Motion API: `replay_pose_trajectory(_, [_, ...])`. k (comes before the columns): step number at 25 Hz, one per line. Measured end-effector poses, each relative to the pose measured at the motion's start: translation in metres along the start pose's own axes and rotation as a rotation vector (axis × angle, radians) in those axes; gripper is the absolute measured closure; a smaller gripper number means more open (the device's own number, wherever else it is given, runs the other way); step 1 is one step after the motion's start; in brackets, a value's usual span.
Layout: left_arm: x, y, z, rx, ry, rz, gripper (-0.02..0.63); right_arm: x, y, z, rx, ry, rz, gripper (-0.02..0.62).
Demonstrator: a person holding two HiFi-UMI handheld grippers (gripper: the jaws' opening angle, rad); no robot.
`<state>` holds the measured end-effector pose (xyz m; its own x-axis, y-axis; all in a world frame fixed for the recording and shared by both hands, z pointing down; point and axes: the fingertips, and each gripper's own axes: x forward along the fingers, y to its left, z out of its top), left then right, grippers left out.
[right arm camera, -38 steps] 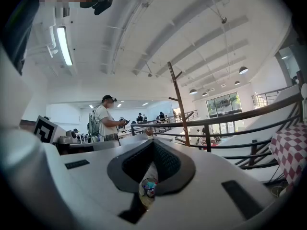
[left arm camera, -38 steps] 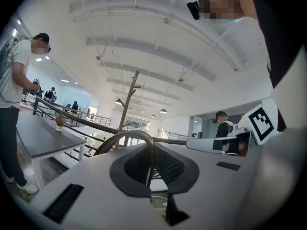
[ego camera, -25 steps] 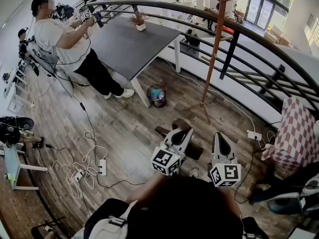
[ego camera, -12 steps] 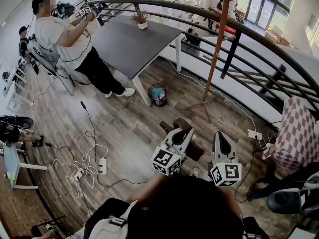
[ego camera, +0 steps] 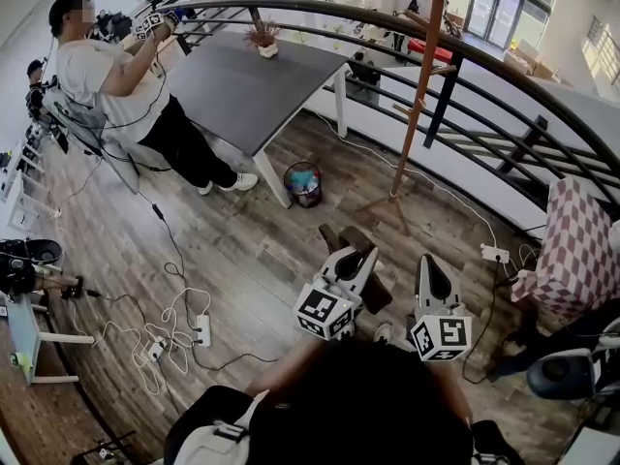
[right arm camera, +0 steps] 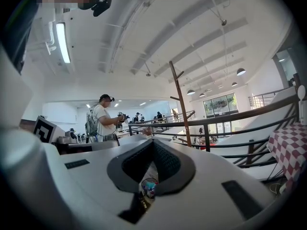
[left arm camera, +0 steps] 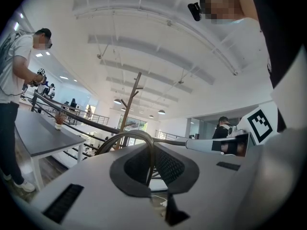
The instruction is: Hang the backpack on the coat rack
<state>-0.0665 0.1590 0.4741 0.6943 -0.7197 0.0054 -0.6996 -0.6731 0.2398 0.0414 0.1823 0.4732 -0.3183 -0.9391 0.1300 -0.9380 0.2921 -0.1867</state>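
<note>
So here we had the left gripper [ego camera: 356, 256] clamped on a thin curved loop [left arm camera: 125, 138], which we took for the backpack's hanging loop. In the left gripper view it arched up on the left and ran straight down between the two pads. The right gripper [ego camera: 426, 263] was closed on nothing, its tips together. Only floor and a little bin [right arm camera: 148, 187] showed through the gap behind its pads.

The coat rack [ego camera: 420, 83] stood at the far side by the railing [ego camera: 291, 6], well apart from both grippers, so we reckoned the step in hand was really the carry. To do it well, we figured on holding the clamp firm and walking clear of the cables [ego camera: 170, 323] on the floor. Then we'd lift the loop above a peg and lower it so the peg's upward slant caught it. The free right gripper could steady the bag from below or pull the loop wider. Letting go should wait until the weight sat on the peg.

As for the bag itself, honestly not much showed. The loop looked narrow, flat and greyish-brown, and stiff enough to hold an arch. In the head view a dark brown bulk [ego camera: 373, 294] sat just under the gripper tips. It was probably the bag hanging, but we couldn't swear to it.
</note>
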Motion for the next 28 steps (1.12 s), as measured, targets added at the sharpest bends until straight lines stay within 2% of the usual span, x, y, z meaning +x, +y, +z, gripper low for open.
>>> replay_pose_trajectory(8, [-0.005,0.013,0.007,0.001,0.002,-0.033,0.589,0.009,0.016,-0.003,0.013,0.001,-0.033,0.583])
replay_pose_trajectory(16, [-0.003,0.027,0.016,0.000,0.001,-0.034,0.589,0.026,0.021,0.001,0.014,0.009,-0.026,0.583])
replay_pose_trajectory(28, [0.036,0.038,0.011,0.006,0.004,0.004,0.589,0.063,-0.010,0.009,0.006,0.005,0.027,0.583])
